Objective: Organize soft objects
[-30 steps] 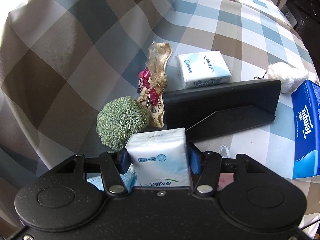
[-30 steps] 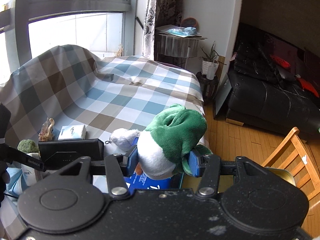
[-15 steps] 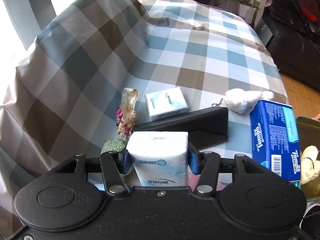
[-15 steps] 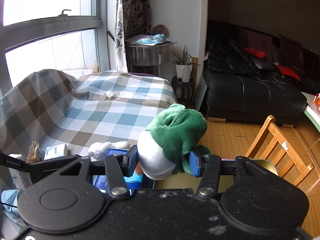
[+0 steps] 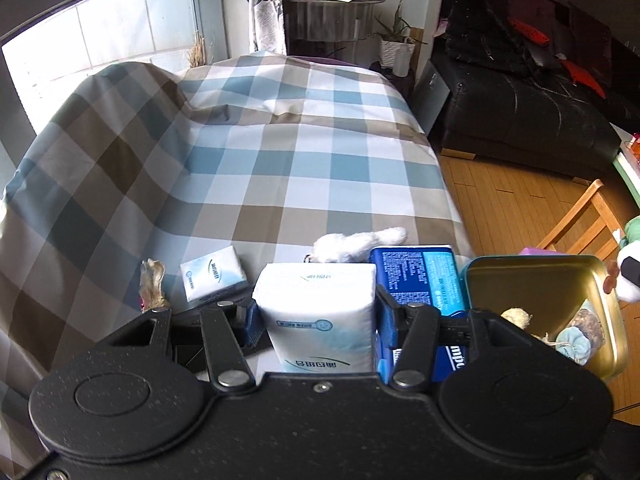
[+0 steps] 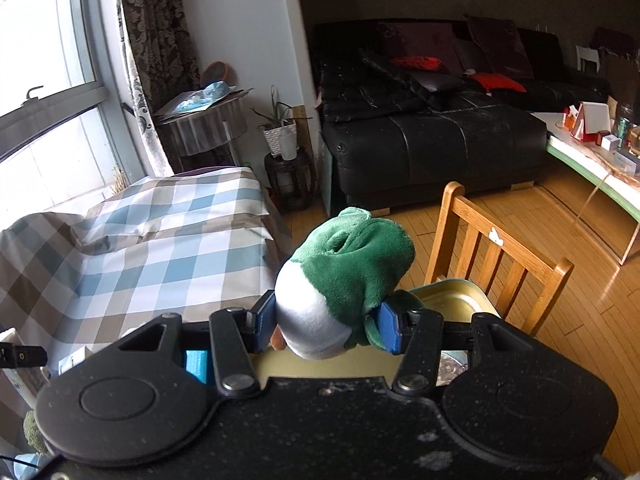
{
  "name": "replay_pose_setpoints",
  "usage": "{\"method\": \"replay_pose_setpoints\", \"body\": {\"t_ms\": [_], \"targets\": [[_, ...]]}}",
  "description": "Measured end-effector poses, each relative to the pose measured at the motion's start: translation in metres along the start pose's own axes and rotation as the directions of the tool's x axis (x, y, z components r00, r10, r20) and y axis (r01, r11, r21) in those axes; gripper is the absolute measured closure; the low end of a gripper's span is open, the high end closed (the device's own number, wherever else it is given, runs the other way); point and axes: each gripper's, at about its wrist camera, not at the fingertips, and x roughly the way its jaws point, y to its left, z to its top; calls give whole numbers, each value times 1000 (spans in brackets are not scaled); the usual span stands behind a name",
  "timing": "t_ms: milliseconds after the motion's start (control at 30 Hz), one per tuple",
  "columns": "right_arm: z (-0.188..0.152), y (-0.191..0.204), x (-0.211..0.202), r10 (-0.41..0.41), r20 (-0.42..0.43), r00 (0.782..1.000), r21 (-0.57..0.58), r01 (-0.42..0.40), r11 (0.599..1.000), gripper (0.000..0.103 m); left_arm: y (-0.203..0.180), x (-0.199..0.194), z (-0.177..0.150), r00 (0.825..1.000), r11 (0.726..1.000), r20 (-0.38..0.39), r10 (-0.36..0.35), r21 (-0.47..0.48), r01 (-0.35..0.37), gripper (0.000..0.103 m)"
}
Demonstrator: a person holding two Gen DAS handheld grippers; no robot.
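My left gripper [image 5: 316, 316] is shut on a white tissue pack [image 5: 320, 312], held up above the checked cloth. Beyond it lie a second white tissue pack [image 5: 213, 278], a white fluffy toy [image 5: 356, 243] and a blue Tempo tissue pack [image 5: 420, 280]. A gold tin [image 5: 560, 272] at the right holds several small soft things. My right gripper [image 6: 326, 328] is shut on a green and white plush toy [image 6: 344, 280], which hangs over that gold tin [image 6: 452, 300]. The same plush toy [image 5: 628, 264] shows at the right edge of the left wrist view.
A checked cloth [image 5: 280, 160] covers the surface. A wooden chair [image 6: 492, 252] stands right behind the tin. A black sofa [image 6: 432, 128] and a side table with a plant [image 6: 284, 140] lie farther back. A straw-coloured knitted piece [image 5: 152, 284] lies at the left.
Both grippers swung right and the left rose, each keeping its load. The tin came into the left view and the green scrubber and black stand dropped out of sight.
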Motion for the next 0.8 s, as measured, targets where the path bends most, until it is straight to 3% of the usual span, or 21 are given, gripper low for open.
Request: {"method": "replay_pose_setpoints", "body": {"t_ms": [533,800], "targets": [[8,-31,15,-138,-39,990,102,142,985,52,-104,13,19,992,979,8,-126,163,123,51],[13,-73,17,-239,-72,968,235,250,939,52,-156,36,20,986,961,-29,-166,219,168,51]]}}
